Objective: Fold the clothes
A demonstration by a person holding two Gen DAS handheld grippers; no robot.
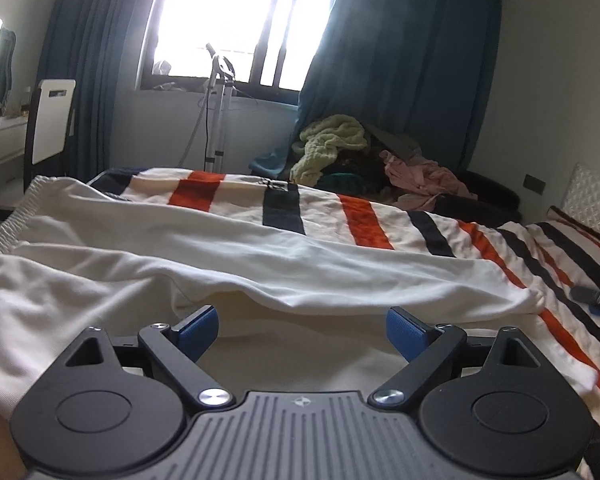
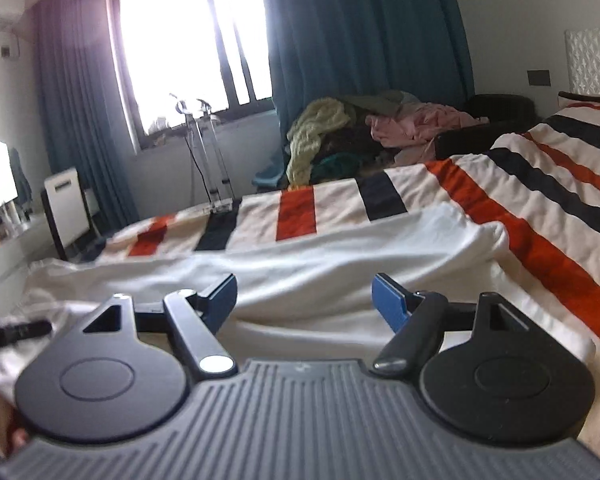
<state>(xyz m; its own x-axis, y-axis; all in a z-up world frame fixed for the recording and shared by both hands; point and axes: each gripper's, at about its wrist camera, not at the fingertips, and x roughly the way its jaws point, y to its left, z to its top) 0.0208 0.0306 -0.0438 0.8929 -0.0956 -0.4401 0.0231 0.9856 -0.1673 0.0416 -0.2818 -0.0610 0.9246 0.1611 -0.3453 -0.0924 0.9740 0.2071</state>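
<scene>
On the far left, a white chair (image 1: 50, 124) stands by a white dresser (image 1: 2, 148), past the foot corner of the bed. The big cream-white cotton garment (image 1: 204, 256) lies spread across the near part of the striped bedspread in cream, orange and navy (image 1: 364, 224), its ribbed hem (image 1: 10, 216) running along the left edge, a long fold crossing the middle. The left gripper (image 1: 302, 330) hangs over it near the bed's near edge, blue pads spread wide and nothing between them, cloth only underneath. Behind, a slim metal stand (image 1: 218, 108) rises under the bright window (image 1: 240, 20), teal curtains (image 1: 400, 52) on both sides. Moving right, beyond the bed's far edge, a heap of clothes, yellow-green knit and pink fabric among it (image 1: 364, 156), sits in front of the curtain. From the right wrist view, the right gripper (image 2: 304, 302) is also over the garment's near side, jaws apart and empty, the garment's right end stopping just short of an orange stripe. At the far right edge sits a white quilted headboard (image 2: 592, 60).
</scene>
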